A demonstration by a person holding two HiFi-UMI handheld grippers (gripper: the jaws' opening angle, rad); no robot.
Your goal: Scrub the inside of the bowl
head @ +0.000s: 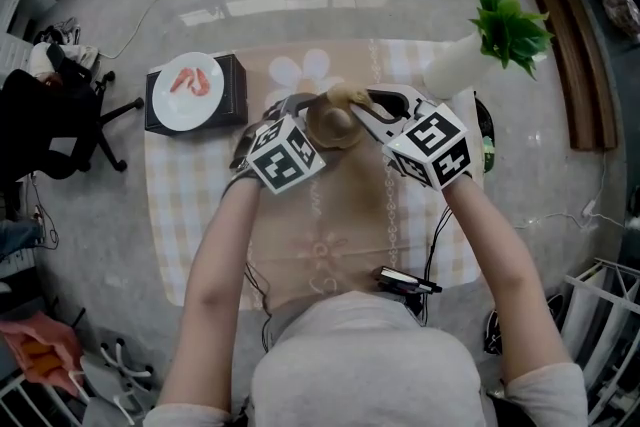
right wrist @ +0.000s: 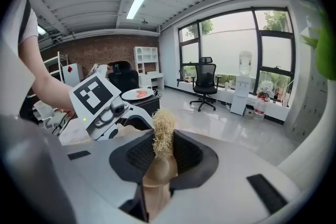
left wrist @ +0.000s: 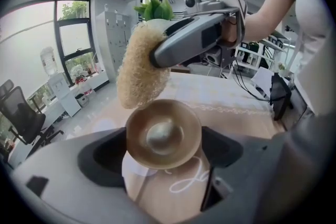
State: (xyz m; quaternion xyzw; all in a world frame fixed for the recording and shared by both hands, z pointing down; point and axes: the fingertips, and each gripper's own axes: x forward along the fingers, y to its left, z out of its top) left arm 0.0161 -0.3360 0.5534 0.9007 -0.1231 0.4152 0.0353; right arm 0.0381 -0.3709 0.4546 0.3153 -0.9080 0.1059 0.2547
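A small brown bowl (head: 335, 125) is held above the table with my left gripper (head: 318, 122) shut on it. In the left gripper view the bowl (left wrist: 164, 134) sits between both jaws with its inside facing the camera. A straw-coloured loofah scrubber (left wrist: 140, 66) hangs at the bowl's upper left rim, not inside it. My right gripper (head: 352, 98) is shut on that scrubber (head: 345, 95). In the right gripper view the scrubber (right wrist: 164, 131) stands pinched between the jaws, with the bowl (right wrist: 159, 171) just below it.
A white plate with pink food (head: 190, 90) rests on a black box at the table's far left. A white vase with a green plant (head: 505, 30) stands at the far right. A black device (head: 405, 280) lies near the front edge of the checked tablecloth (head: 200, 215).
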